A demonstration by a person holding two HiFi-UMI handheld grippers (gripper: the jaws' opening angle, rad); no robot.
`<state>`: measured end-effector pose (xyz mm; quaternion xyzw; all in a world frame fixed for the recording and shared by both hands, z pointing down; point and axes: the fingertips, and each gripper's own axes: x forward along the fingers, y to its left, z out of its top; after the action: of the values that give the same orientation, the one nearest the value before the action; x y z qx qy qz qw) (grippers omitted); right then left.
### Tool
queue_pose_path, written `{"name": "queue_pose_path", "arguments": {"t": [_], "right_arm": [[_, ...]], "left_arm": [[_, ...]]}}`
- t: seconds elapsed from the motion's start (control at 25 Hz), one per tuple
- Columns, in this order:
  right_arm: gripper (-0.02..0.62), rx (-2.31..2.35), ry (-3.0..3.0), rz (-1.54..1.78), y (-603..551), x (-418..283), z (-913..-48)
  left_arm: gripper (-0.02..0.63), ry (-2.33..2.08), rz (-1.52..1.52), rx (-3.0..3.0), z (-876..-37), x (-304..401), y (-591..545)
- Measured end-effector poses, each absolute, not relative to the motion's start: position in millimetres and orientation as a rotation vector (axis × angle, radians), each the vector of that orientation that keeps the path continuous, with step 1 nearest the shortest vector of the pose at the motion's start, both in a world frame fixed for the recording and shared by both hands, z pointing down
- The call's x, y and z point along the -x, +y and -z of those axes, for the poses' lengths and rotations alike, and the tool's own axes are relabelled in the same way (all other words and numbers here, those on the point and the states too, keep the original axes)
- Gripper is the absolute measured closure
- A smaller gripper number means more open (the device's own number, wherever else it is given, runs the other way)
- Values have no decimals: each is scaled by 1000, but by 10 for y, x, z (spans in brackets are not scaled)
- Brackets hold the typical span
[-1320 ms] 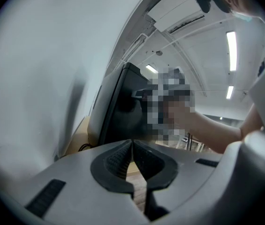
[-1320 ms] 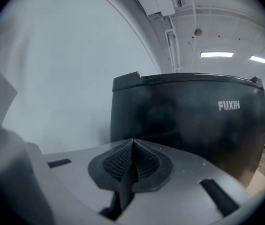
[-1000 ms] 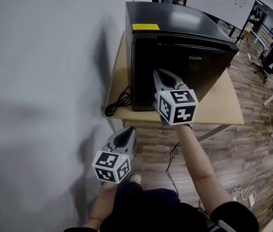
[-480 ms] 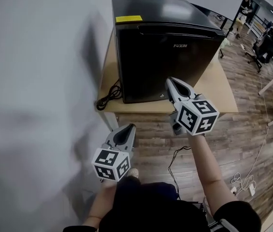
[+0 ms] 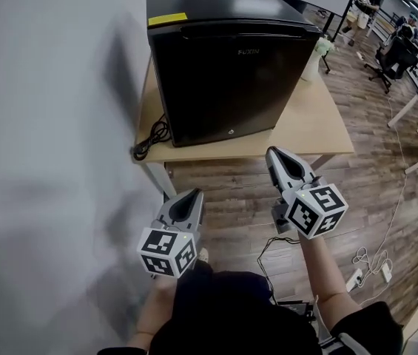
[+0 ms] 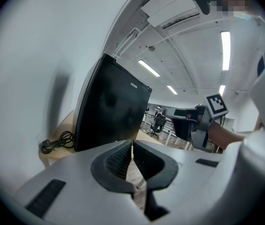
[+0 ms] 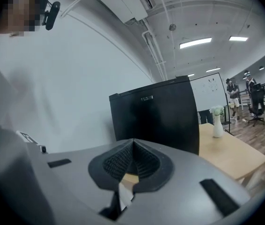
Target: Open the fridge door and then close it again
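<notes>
Upper middle of the head view: a closed fridge, with both grippers well short of it.
On the wooden bench (image 5: 319, 128) the black fridge (image 5: 216, 6) stands against the wall, its door (image 5: 231, 87) shut and facing the person. What looks like the door's grip recess (image 5: 245, 28) runs sideways along its top edge, so a reach would likely have to travel up the frame to that edge. Lower down, off the bench's near edge, the right gripper (image 5: 278, 154) points toward the door's lower right and lies nearer to it than the left gripper (image 5: 191, 197), at lower left near the wall. Both pairs of jaws are pressed together with nothing between them.
</notes>
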<state>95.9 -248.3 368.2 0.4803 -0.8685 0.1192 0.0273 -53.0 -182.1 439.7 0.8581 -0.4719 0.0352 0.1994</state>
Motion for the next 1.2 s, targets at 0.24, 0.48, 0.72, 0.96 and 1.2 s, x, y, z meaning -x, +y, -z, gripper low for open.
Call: {"name": "queue_pose_path", "arguments": {"t": [0.24,0.48,0.72,0.96,1.2], "right_arm": [[606,-1539,-2644,-452,-2175,-1185,-3999],[606,-1463,-2602,-504,-1802,-1208,-4337],[606,-1474,-2599,-523,-1715,-1257,-4430],[606,-1394,-2615,-587,-1592,-1072,-4559],[606,-1312,-2638,-629,-1437,-839,-4495]], "left_arm": [[594,-1295,-95,-2395,-4493,331,-1699],[595,-1259,-129,-2383,-4652,198,-1456],[595,-1267,-129,-2361,-4755,165,-1402],[595,-1251,-105,-2363,-4763,98,-1373],[595,-1247,-85,-2362,-4717,82,-1362]]}}
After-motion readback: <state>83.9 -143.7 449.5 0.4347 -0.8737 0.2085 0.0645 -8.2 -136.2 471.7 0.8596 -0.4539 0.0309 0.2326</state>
